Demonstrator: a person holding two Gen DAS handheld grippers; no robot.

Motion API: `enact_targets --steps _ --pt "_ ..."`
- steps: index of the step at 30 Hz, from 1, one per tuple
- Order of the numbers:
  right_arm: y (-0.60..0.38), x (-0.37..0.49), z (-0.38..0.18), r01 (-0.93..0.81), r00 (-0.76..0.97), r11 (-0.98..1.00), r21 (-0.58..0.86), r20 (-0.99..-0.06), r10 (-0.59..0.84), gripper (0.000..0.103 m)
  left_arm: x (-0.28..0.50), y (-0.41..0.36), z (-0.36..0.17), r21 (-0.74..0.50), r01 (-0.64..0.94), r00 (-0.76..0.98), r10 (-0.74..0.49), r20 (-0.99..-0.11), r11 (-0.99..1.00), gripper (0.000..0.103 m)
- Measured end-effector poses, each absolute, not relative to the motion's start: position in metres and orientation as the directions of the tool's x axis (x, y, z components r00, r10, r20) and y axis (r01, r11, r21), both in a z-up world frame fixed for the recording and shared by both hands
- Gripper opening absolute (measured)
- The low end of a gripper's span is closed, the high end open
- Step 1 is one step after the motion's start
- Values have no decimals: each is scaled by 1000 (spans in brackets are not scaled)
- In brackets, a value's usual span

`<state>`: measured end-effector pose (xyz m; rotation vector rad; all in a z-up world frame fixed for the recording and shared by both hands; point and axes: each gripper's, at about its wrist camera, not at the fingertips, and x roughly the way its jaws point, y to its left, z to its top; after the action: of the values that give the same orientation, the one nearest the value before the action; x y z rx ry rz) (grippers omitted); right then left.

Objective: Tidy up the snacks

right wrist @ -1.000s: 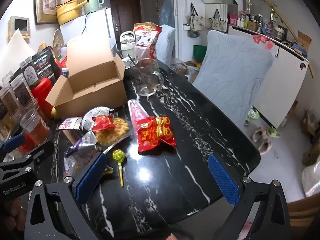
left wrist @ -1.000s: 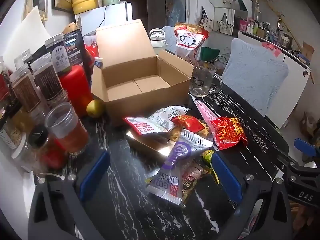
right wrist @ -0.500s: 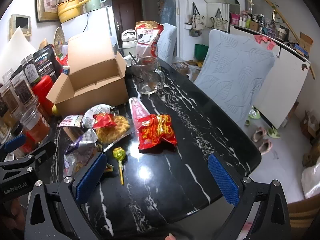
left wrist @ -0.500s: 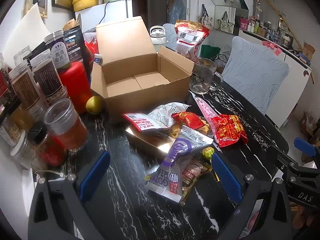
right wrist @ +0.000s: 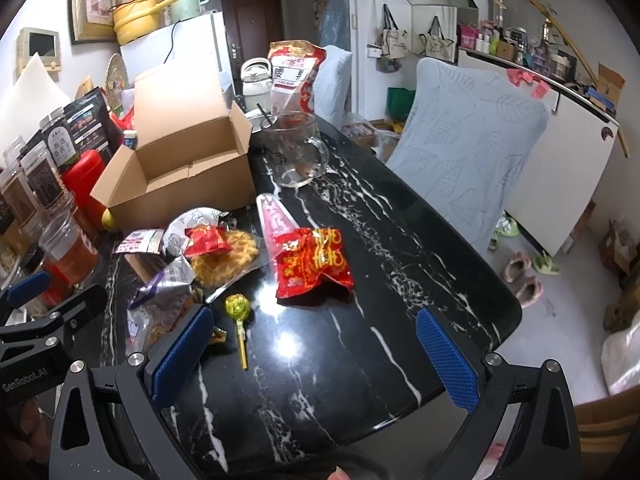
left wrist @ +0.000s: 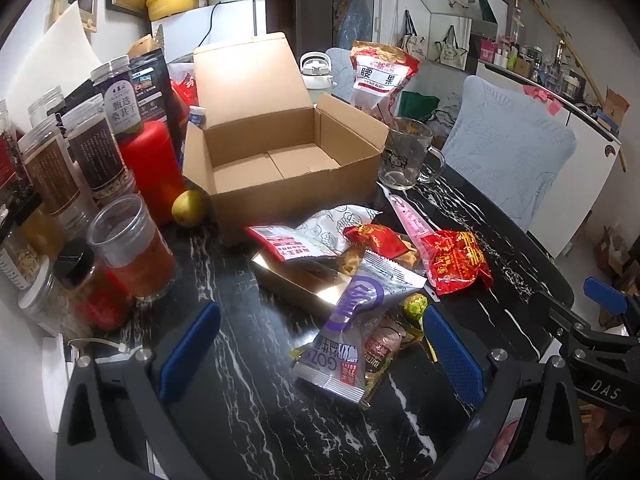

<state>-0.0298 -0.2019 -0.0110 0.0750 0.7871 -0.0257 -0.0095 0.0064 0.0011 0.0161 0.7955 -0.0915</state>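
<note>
Black marble-patterned table point(right wrist: 360, 360), veined in white and glossy under a ceiling glare, carries a heap of snack packets in front of an open cardboard box point(left wrist: 280, 160) whose floor lies bare. We hold both tools above the near edge: the left gripper point(left wrist: 316, 344) gapes wide with nothing between its blue ribbed pads, and the right gripper point(right wrist: 312, 348) stands just as wide, also unloaded. Crinkled foil dominates the pile: a silver-and-purple packet point(left wrist: 352, 328) overlaps a brown wrapper whose print we cannot read, and half buries a flat gold box point(left wrist: 304, 280). A red foil bag point(right wrist: 312, 264) lies crumpled beside a pink cone-shaped sachet point(right wrist: 276, 216). A lollipop point(right wrist: 238, 308) in yellow-green wrap rests on bare stone near the right tool. Jars point(left wrist: 80, 152) along the left edge are cut off by the lens rim. A glass mug point(right wrist: 296, 152) stands touching the box's far right corner.
</note>
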Motion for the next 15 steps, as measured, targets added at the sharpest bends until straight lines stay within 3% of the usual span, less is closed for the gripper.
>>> enact_targets --steps 15 --pt "-197 -30 -9 38 707 998 51 -707 9 103 -9 10 4 -25 86 702 -78 -708 996 103"
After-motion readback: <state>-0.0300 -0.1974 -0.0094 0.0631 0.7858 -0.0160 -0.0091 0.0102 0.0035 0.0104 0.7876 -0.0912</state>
